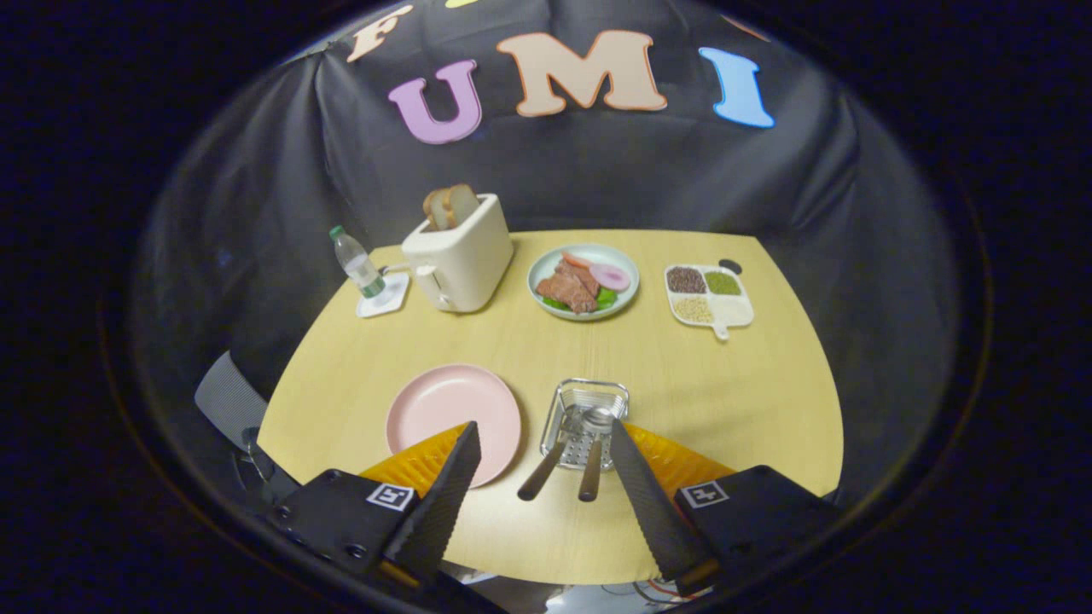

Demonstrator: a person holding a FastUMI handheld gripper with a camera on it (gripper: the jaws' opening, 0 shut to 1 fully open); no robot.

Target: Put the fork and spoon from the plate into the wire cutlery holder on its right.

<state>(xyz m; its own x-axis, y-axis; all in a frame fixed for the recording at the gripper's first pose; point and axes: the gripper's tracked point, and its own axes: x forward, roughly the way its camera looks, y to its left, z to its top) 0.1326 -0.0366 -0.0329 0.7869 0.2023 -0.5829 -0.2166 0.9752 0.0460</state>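
The pink plate (pixel 452 418) lies bare on the wooden table, just beyond my left finger. To its right stands the wire cutlery holder (pixel 589 409). The fork (pixel 546 467) and the spoon (pixel 594 452) rest in the holder, heads inside, handles sticking out toward me between my fingers. My gripper (pixel 543 431) hovers above the table's near side, open, with nothing held; its right finger (pixel 644 495) sits just right of the spoon handle.
At the far side of the table (pixel 682 401) stand a cream toaster (pixel 461 251) with bread, a water bottle (pixel 357 264) on a white coaster, a plate of food (pixel 583 281) and a divided dish of grains (pixel 710 294). A grey strap (pixel 229 399) hangs off the left edge.
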